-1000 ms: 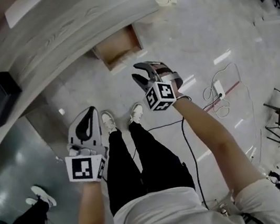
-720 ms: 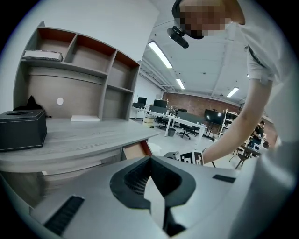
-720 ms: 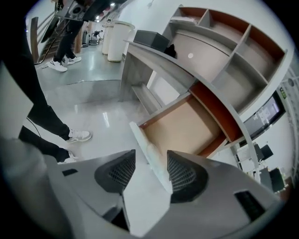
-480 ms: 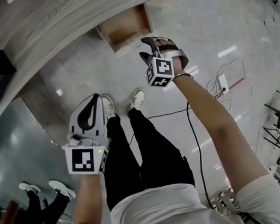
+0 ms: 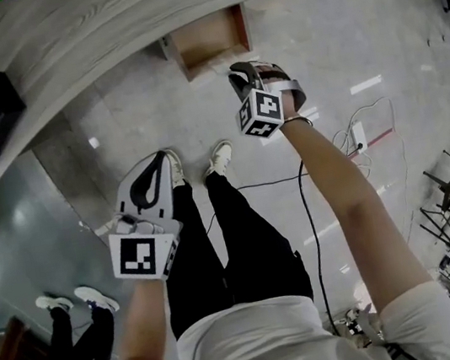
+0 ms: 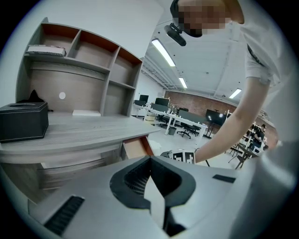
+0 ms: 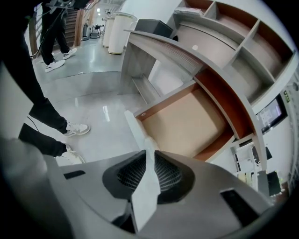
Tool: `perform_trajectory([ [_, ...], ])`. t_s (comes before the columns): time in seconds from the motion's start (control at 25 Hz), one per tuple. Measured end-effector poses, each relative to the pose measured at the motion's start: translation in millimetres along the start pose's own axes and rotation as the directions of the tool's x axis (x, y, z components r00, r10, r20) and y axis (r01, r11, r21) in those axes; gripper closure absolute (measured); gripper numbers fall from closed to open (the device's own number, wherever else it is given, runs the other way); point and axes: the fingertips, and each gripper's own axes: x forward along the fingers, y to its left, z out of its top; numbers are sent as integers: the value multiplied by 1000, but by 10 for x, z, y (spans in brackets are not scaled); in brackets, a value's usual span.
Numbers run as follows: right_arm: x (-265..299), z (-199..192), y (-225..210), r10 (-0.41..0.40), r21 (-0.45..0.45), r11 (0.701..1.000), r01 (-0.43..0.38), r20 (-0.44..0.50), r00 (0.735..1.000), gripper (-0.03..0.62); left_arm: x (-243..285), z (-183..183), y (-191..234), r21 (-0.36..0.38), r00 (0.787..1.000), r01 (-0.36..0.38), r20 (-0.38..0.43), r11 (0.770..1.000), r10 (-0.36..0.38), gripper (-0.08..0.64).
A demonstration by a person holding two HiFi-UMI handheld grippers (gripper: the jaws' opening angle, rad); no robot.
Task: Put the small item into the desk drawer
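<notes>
The desk drawer (image 5: 210, 39) stood pulled open under the grey wooden desk (image 5: 122, 21). The right gripper (image 5: 243, 73) hung just above its front edge, pointing steeply down at its bare tan bottom (image 7: 187, 123). Its jaws had just been closing and stood clenched, with nothing between them. The left gripper (image 5: 159, 156) was held lower, beside the person's leg, well apart from the drawer, clenched and empty. The small item showed in no view.
</notes>
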Motion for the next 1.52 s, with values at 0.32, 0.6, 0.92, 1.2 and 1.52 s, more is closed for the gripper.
perform_trajectory([
  [0.32, -127, 10, 12, -16, 84, 996, 15, 14, 1000, 557, -15, 38, -15, -18, 1000, -3, 20, 1000, 3, 541],
  [0.6, -423, 108, 81, 31, 85, 996, -32, 17, 999, 562, -18, 276, -143, -19, 998, 13, 65, 1000, -12, 541],
  [0.92, -877, 334, -171, 31, 158, 987, -37, 41, 999, 568, -280, 638, -209, 15, 994, 17, 108, 1000, -19, 541],
  [1.2, -1296, 511, -311, -2, 257, 966, -18, 78, 997, 568, -576, 943, -202, 57, 990, 3, 138, 998, -11, 541],
  [1.52, -1755, 838, -432, -46, 318, 948, -5, 153, 987, 568, -869, 1225, -213, 103, 984, -6, 178, 995, -13, 541],
])
